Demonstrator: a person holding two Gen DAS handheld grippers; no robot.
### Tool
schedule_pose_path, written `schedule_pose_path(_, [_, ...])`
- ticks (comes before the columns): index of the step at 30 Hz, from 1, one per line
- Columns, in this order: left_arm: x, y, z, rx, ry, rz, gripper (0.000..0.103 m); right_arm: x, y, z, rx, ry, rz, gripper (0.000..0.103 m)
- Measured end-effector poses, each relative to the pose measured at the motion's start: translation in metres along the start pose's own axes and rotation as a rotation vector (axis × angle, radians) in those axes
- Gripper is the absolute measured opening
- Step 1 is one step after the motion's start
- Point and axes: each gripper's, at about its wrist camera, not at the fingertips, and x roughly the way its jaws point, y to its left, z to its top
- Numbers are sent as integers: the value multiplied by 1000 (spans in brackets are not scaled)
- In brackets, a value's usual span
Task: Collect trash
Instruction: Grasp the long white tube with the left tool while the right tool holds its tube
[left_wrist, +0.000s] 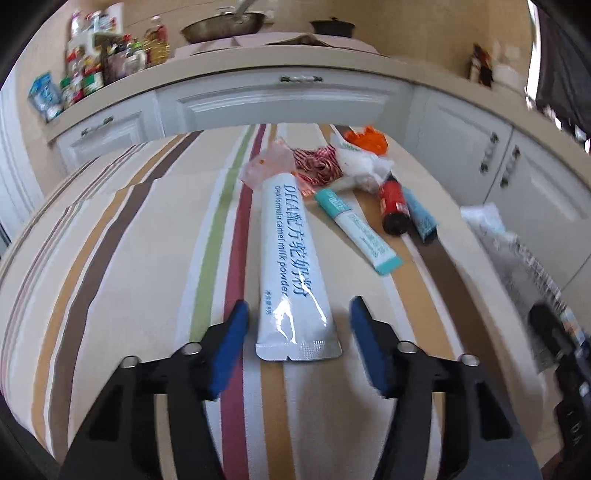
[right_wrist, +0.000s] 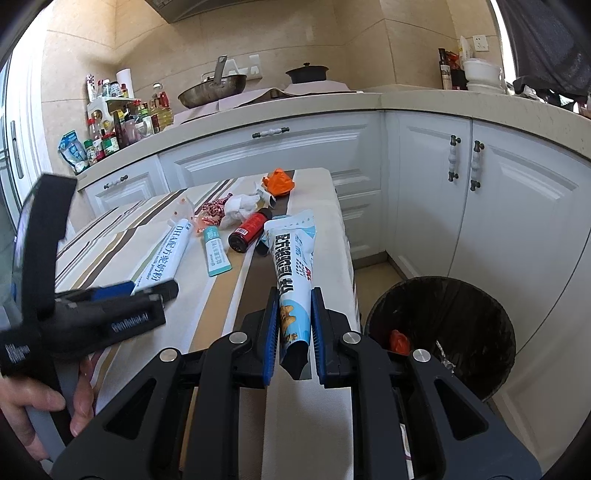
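The right tool (right_wrist: 293, 332) is clamped on a blue-and-white printed sachet (right_wrist: 291, 266), gripping it near its lower end so the pack stands up between the blue pads, lifted off the striped counter (right_wrist: 221, 295). The left tool (left_wrist: 297, 332) is spread wide with nothing in it, its pads on either side of the near end of a long white milk-powder sachet (left_wrist: 286, 258) that lies flat on the counter.

As for progress, the task looks to be in its early part. The black-lined trash bin (right_wrist: 443, 332) stands on the floor just right of the counter and holds something orange-red at the bottom, so at least one piece seems to have gone in. The held sachet is not yet over the bin.

Much is left on the counter: the milk-powder sachet, a small teal sachet (left_wrist: 354, 229), a red bottle (left_wrist: 393, 206) on its side, crumpled white wrapping (left_wrist: 360, 162), a red-and-white twist of wrapper (left_wrist: 317, 166), an orange scrap (left_wrist: 367, 138) at the far end, and a pale clear wrapper (left_wrist: 271, 162).
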Motion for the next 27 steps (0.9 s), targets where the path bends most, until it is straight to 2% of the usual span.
schedule_pose_path(2, [-2, -2, -3, 19, -12, -5, 40, 1, -1, 0, 2, 0, 1, 16])
schedule_pose_path(13, [-10, 6, -6, 9, -31, -32, 37, 1, -2, 1, -3, -7, -5, 16])
schedule_pose_path(22, [-41, 4, -5, 41, -103, -43, 35, -7, -4, 2, -4, -26, -27, 16])
schedule_pose_path(27, [-49, -8, -2, 64, -122, -80, 33, -17, -14, 5, 6, -47, -66, 16])
